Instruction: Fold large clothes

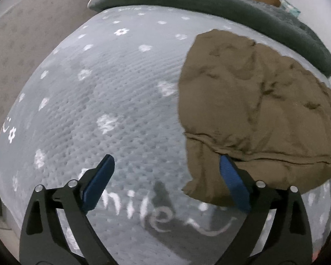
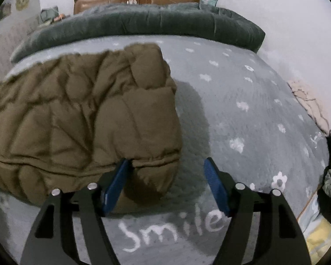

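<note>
**Brown jacket folded, both tongs let go**

Brown and quilted, the jacket [image 1: 253, 110] lies in a folded bundle on the bed [image 1: 99, 88], on a grey cover with white flowers. In the left wrist view it sits at about 2 o'clock; in the right wrist view, at 9 o'clock. The left tongs [image 1: 165, 165] stand wide, nothing pinched, one blade just beside the jacket's near hem. The right tongs [image 2: 166, 170] are also spread, one blade at the hem's corner, not clamped on it. I judge a fold as just laid and released. The next move calls either for another pinch on the hem to halve the bundle, or for smoothing it. No containers show clearly.
</note>
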Motion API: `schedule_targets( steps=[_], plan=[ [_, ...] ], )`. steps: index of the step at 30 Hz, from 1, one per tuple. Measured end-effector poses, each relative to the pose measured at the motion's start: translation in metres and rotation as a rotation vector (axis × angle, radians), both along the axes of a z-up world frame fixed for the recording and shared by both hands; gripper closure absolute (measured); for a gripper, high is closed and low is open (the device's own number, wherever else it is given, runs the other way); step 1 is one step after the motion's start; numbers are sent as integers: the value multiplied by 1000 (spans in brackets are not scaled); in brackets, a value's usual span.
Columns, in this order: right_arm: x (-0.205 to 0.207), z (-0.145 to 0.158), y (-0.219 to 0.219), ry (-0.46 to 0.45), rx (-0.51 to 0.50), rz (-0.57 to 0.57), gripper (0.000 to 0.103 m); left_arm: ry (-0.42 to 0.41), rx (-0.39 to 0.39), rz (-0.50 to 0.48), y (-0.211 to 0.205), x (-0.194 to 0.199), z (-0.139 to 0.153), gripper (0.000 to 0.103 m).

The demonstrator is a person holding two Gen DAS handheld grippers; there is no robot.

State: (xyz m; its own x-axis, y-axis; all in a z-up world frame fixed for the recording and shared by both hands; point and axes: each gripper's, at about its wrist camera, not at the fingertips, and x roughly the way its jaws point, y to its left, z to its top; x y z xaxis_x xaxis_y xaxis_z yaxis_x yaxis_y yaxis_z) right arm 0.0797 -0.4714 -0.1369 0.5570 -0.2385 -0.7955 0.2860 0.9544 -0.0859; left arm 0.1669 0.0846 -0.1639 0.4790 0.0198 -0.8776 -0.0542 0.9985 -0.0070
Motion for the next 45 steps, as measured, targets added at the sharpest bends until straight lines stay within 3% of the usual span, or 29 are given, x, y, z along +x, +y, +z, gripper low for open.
schedule_targets(
  steps=[3,8,12,17,19,23,27,30,45],
  plan=[
    [2,-4,1,-1,5,-11,32,13,11,4,3,5,-8,7],
    [-12,25,13,-71,11,-17,30,-44,79,23,-16,-1,19,4],
    [-24,49,27,-124,36,-20,10,-90,70,17,-35,-16,45,3],
    [-37,73,59,-157,65,4,9,-159,36,-22,-70,-43,78,3],
    [-41,79,71,-157,76,11,2,-187,39,-34,-82,-56,90,3],
    [-53,92,104,-185,46,41,2,-236,48,-83,-113,-73,112,3],
    [-65,102,122,-210,83,56,2,-239,64,-122,-140,-86,124,3],
    [-70,106,132,-197,87,74,2,-265,70,-130,-132,-113,136,3],
    [-102,148,156,-218,23,74,2,-327,83,-126,-132,-144,159,3]
  ],
)
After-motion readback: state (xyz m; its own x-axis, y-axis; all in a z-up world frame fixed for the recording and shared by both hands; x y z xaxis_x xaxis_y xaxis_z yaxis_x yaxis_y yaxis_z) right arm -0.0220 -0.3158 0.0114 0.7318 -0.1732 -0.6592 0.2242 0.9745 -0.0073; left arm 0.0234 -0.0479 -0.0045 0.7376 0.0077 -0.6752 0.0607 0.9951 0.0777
